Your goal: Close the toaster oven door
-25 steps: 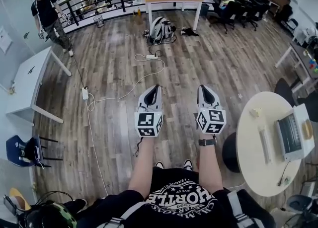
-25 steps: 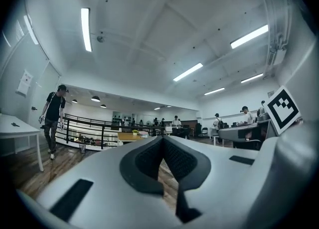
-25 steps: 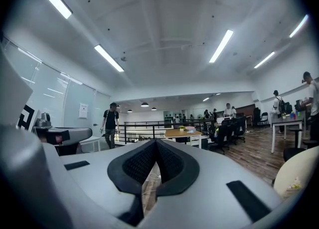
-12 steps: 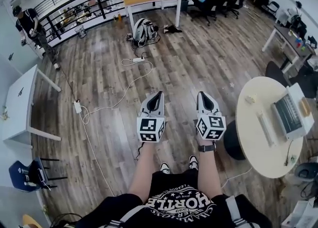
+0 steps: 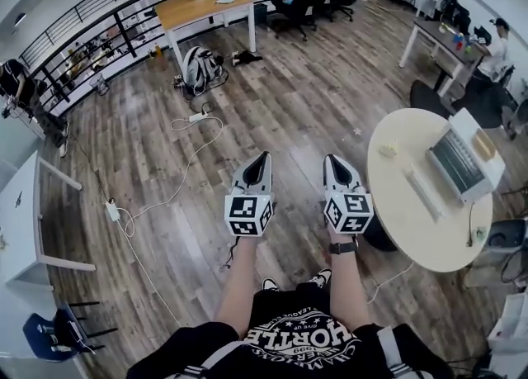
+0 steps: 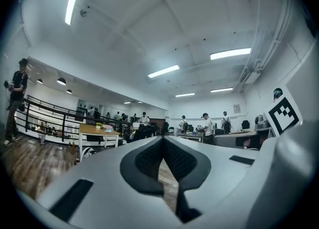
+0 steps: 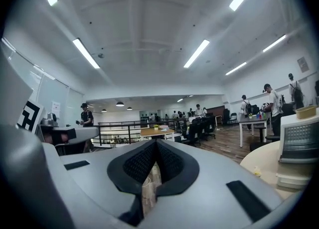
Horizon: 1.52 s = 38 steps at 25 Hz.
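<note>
A white toaster oven (image 5: 477, 148) stands on a round cream table (image 5: 412, 229) at the right of the head view, with its door (image 5: 450, 164) folded down and open. The oven (image 7: 299, 148) also shows at the right edge of the right gripper view. I hold both grippers out over the wooden floor, well to the left of the table. My left gripper (image 5: 262, 158) is shut with nothing in it, and so is my right gripper (image 5: 329, 160). In their own views, the left gripper (image 6: 163, 140) and the right gripper (image 7: 155, 143) each show their pads together.
A black stool (image 5: 379, 237) sits under the round table, and a small yellowish item (image 5: 388, 150) lies on top. A cable with a power strip (image 5: 196, 118) runs over the floor. Behind stand a backpack (image 5: 198, 68), a wooden table (image 5: 202, 7) and a railing. A white table (image 5: 16, 220) is at the left.
The head view has swung to the right, so the round table and oven sit more toward the middle and look larger. Both grippers keep their pose, shut and side by side.
</note>
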{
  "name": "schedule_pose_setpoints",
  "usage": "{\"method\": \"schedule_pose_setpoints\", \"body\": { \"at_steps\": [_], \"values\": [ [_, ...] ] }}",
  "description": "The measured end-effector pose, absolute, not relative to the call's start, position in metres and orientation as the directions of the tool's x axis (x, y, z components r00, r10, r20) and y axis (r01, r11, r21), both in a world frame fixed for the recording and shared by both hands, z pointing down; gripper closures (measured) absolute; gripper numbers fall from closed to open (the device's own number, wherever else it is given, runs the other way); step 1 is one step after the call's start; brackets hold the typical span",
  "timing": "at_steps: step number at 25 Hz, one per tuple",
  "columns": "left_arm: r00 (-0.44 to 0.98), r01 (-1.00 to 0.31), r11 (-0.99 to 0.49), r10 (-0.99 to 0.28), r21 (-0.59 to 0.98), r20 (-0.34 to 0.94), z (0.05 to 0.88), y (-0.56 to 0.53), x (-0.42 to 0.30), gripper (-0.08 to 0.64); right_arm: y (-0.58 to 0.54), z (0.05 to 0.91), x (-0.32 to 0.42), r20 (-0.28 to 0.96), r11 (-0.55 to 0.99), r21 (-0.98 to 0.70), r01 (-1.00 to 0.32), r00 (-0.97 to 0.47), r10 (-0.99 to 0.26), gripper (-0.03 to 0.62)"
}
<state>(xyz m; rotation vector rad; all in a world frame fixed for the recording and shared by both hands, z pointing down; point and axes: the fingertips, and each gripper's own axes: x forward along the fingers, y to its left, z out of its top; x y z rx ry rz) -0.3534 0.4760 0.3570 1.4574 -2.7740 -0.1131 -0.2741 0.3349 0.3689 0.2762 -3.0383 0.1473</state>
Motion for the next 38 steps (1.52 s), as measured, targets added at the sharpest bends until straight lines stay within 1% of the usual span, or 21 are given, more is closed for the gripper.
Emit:
{"method": "schedule_pose_setpoints", "body": {
  "at_steps": [7, 15, 18, 22, 26, 32, 38],
  "values": [
    [-0.502, -0.864, 0.498, -0.863, 0.075, -0.060, 0.339, 0.400, -0.335, 0.541, 0.260, 0.351, -0.244, 0.071, 0.964, -0.087, -0.251, -0.967, -0.246, 0.572],
    [-0.399, -0.917, 0.394, -0.913, 0.067, -0.085, 0.324, 0.316, -0.316, 0.541, 0.190, 0.342, -0.223, 0.054, 0.950, -0.084, -0.302, -0.953, -0.298, 0.572],
    [-0.327, -0.945, 0.324, -0.942, 0.046, -0.077, 0.326, 0.281, -0.299, 0.541, 0.163, 0.344, -0.207, 0.054, 0.938, -0.094, -0.334, -0.942, -0.330, 0.572],
    [-0.265, -0.964, 0.264, -0.963, 0.014, -0.049, 0.329, 0.240, -0.283, 0.541, 0.128, 0.346, -0.191, 0.044, 0.921, -0.107, -0.373, -0.928, -0.371, 0.572],
    [-0.212, -0.975, 0.208, -0.976, 0.073, -0.053, 0.328, 0.207, -0.272, 0.541, 0.098, 0.348, -0.180, 0.040, 0.912, -0.114, -0.395, -0.919, -0.393, 0.572],
    [-0.128, -0.986, 0.121, -0.990, 0.117, -0.052, 0.326, 0.160, -0.251, 0.541, 0.058, 0.352, -0.154, 0.053, 0.879, -0.126, -0.460, -0.888, -0.457, 0.572],
    [-0.052, -0.994, 0.048, -0.998, 0.102, -0.043, 0.336, 0.112, -0.213, 0.541, 0.018, 0.362, -0.114, 0.061, 0.848, -0.126, -0.515, -0.857, -0.512, 0.572]
  ]
}}
